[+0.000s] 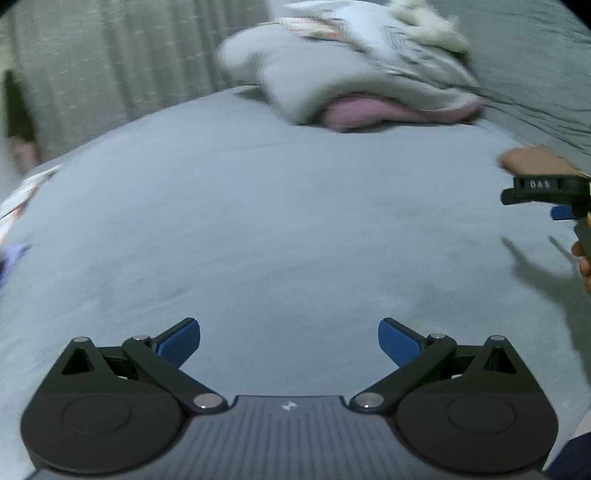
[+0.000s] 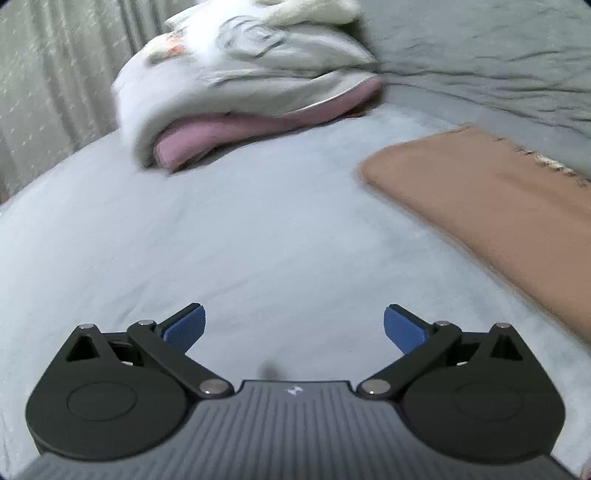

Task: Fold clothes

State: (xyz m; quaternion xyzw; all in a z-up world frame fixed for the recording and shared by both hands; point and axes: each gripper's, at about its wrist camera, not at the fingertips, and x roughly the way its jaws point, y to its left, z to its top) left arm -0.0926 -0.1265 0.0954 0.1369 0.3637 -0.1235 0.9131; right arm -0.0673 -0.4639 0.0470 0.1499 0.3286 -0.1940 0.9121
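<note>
The left gripper [image 1: 289, 341] is standing with its jaws wide apart and nothing between the blue pads [image 1: 181, 341], pointing down over the bare grey bedsheet [image 1: 277, 229]. The right gripper [image 2: 293, 328] is also spread fully wide and is holding nothing; in the left wrist view it is showing at the right edge [image 1: 546, 195], with fingers of the person's hand [image 1: 581, 258] around its handle.

The pile of unfolded clothes [image 2: 240, 74] is lying at the far side of the bed, well apart from both grippers. On top is a light grey garment with a printed pattern, under it a pink garment [image 2: 258, 129] is sticking out toward the near side, and something white and fluffy [image 1: 424, 26] is lying at the far end of the pile. The picture is blurred there, so finer detail cannot be told.

A folded tan garment [image 2: 498, 206] is lying flat on the right of the sheet, near the right gripper but apart from the pile. Behind it a darker grey-green blanket [image 2: 498, 55] is bunching up. A pale curtain [image 1: 110, 55] is hanging at the far left.
</note>
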